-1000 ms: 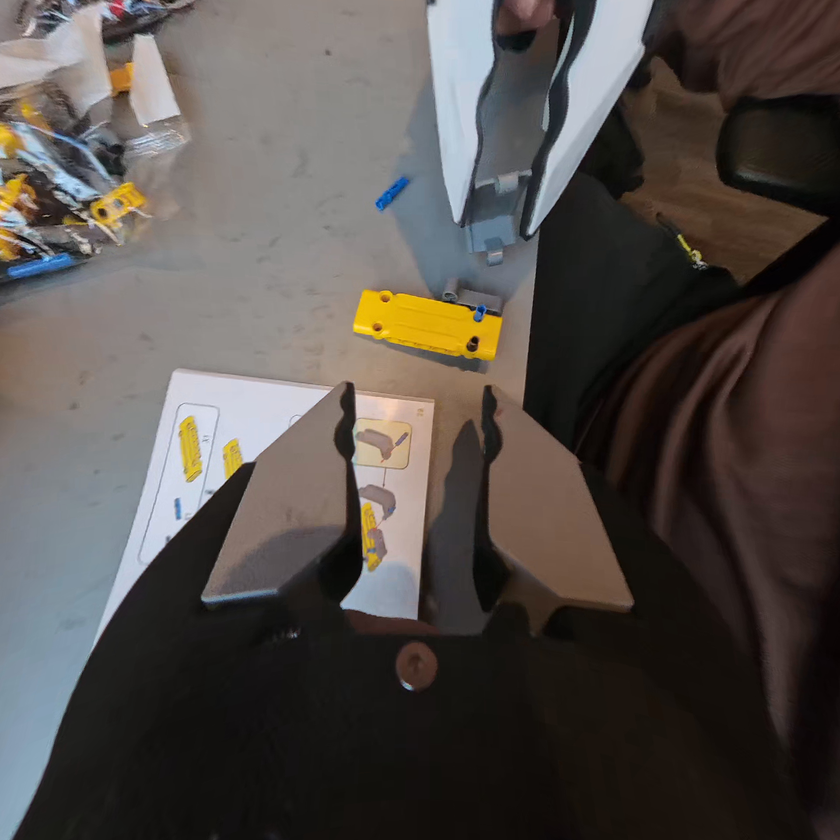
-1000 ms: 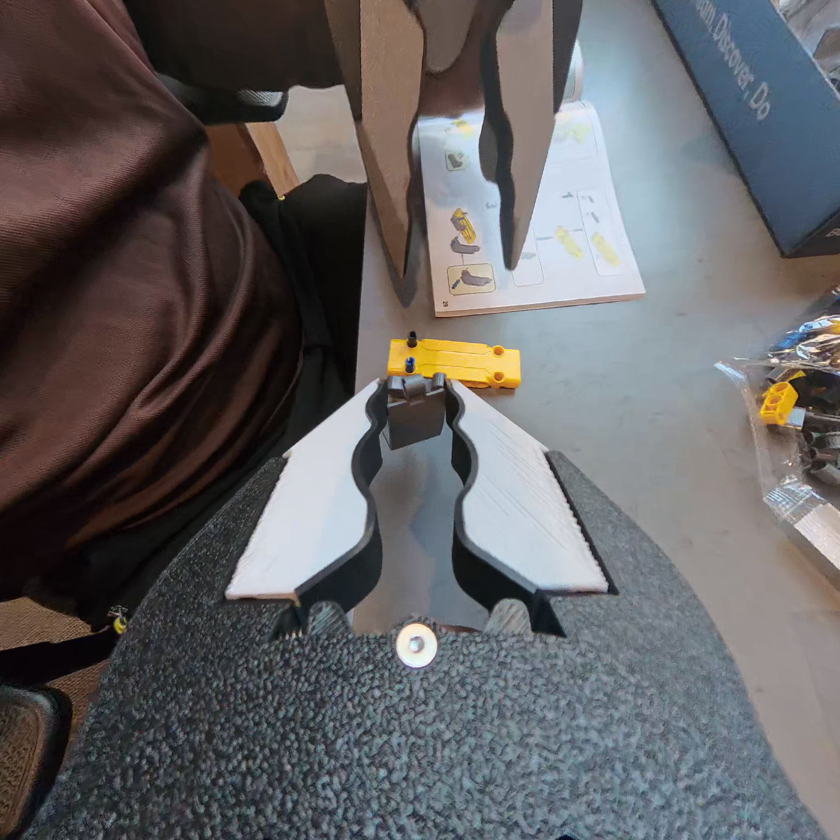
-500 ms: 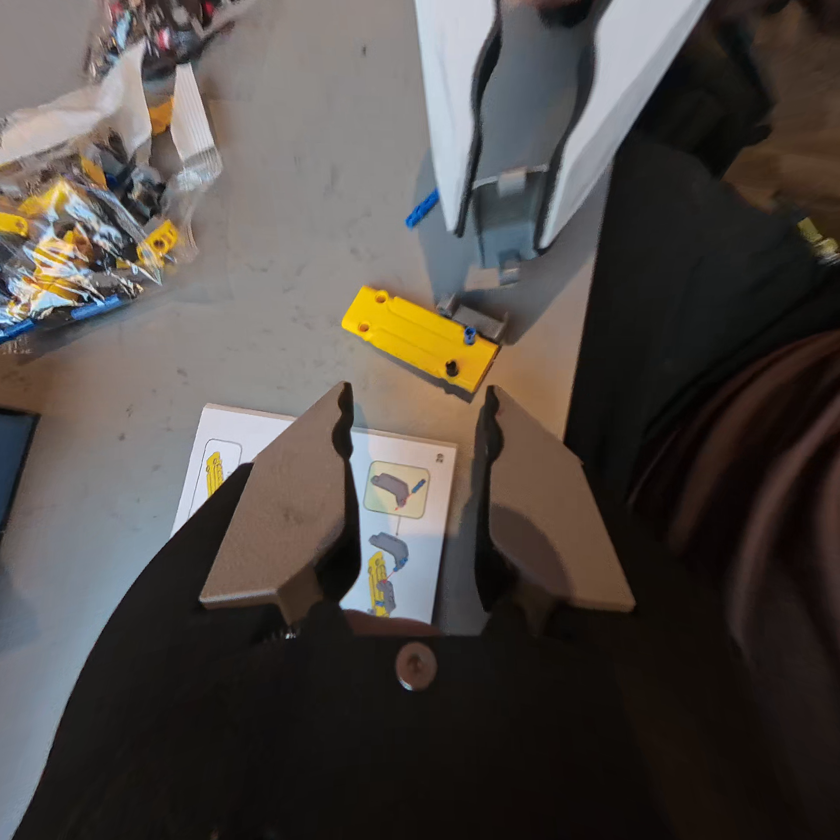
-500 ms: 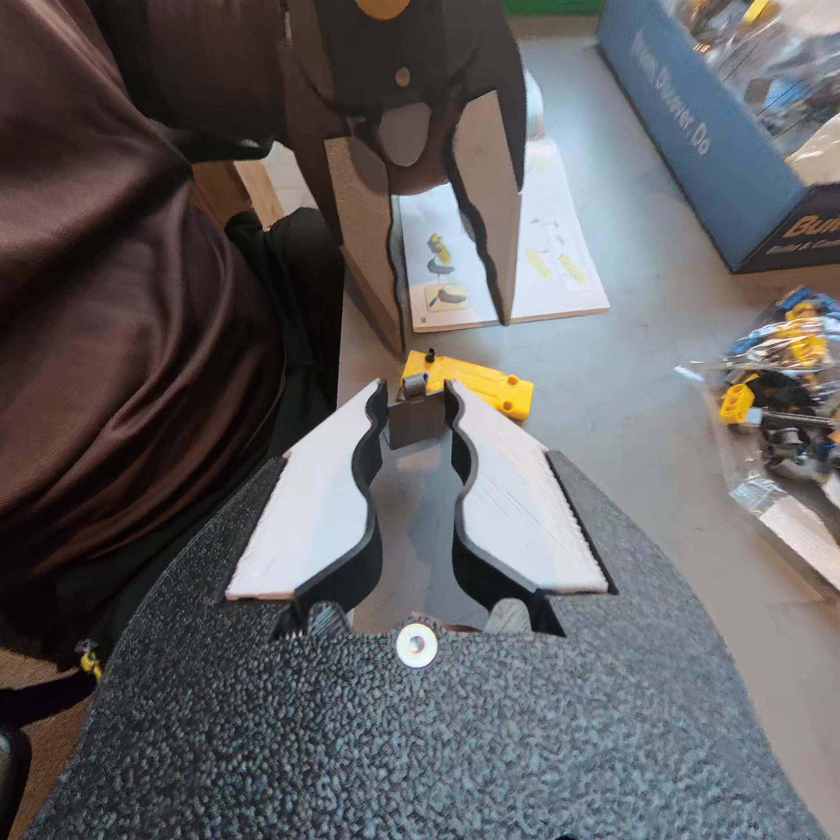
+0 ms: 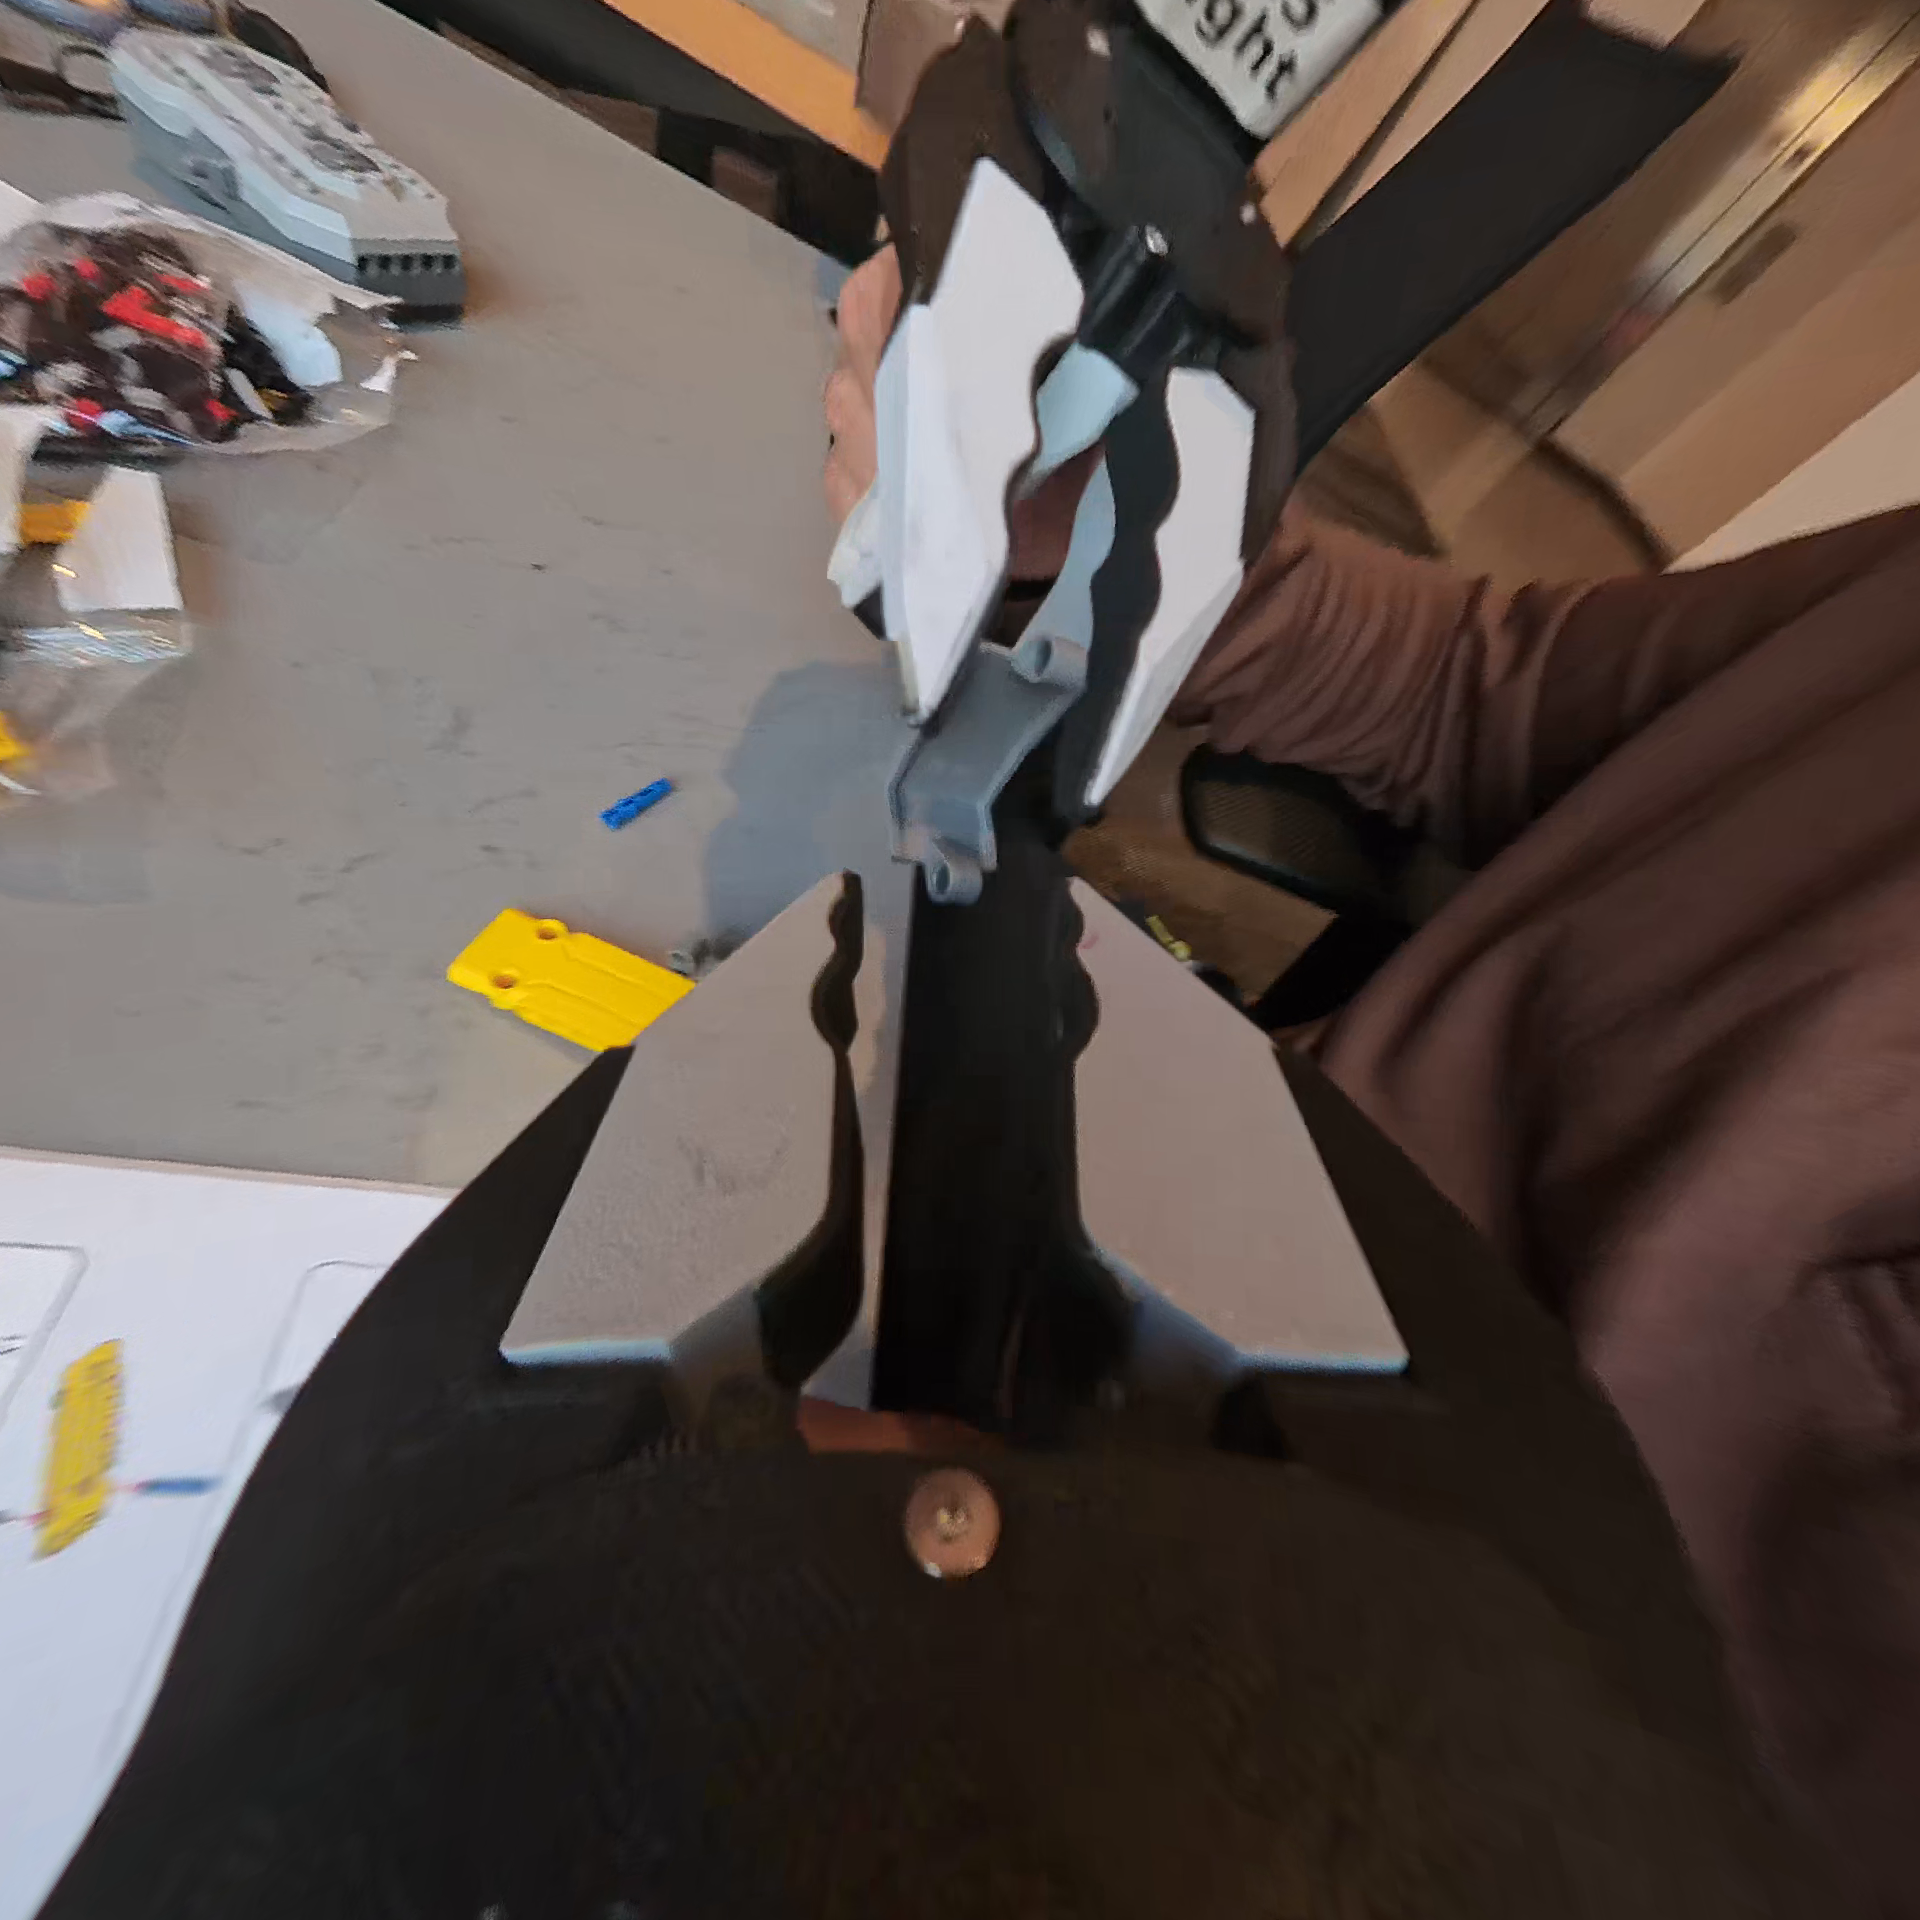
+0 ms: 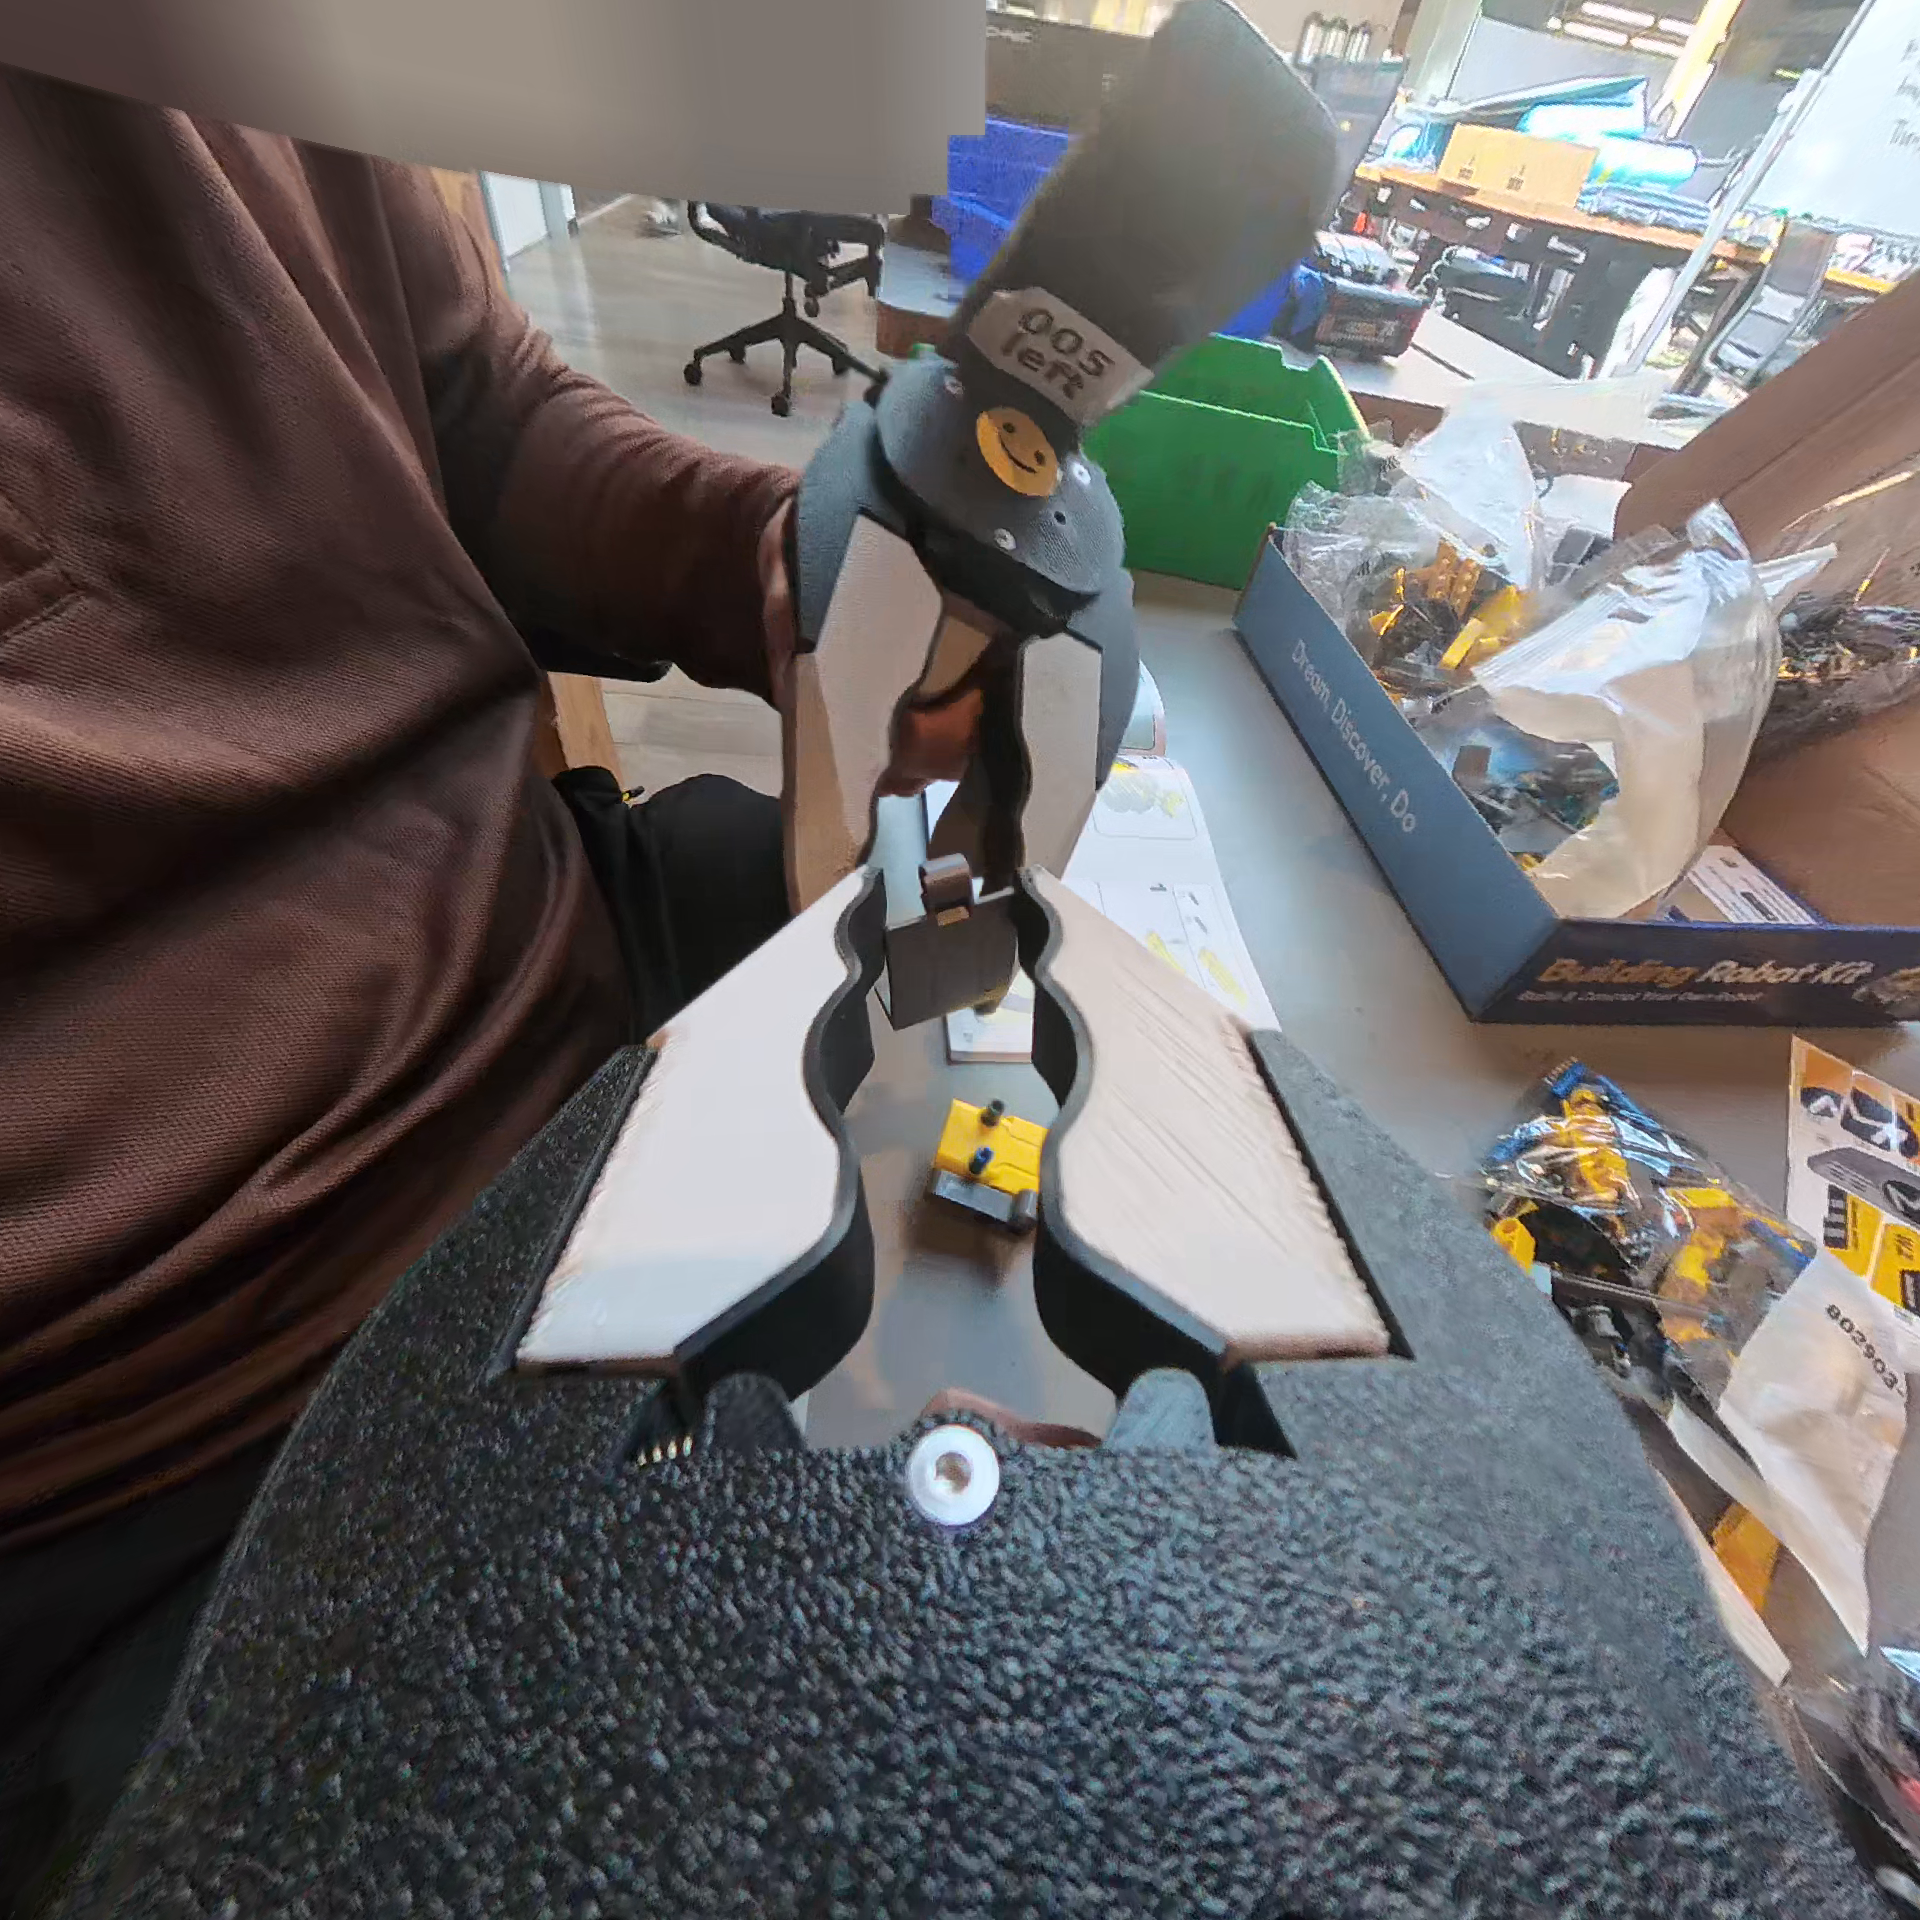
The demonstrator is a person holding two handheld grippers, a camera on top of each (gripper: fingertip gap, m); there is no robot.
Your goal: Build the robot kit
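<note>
right tool closed on a grey building-kit piece, gripped at the fingertips and held up in the air above the surface. same piece in the left wrist view: angled, with small lugs at its free end, sticking out past the white fingers.

left tool is parted and holds nothing; its tips sit just beside the free end of the grey piece (contact cannot be told, frame is blurred).

surface is grey and matte, scuffed in places. on it: a yellow panel with black and blue pins and a dark part at one end, directly below the raised tools; a small blue pin lying apart from it; an open instruction booklet; clear bags of loose parts; a dark blue box with more bagged parts in it.

person in a brown top sits at the edge of the surface.

room behind: green bin, black office chair on a pale floor, long wooden benches further back.
</note>
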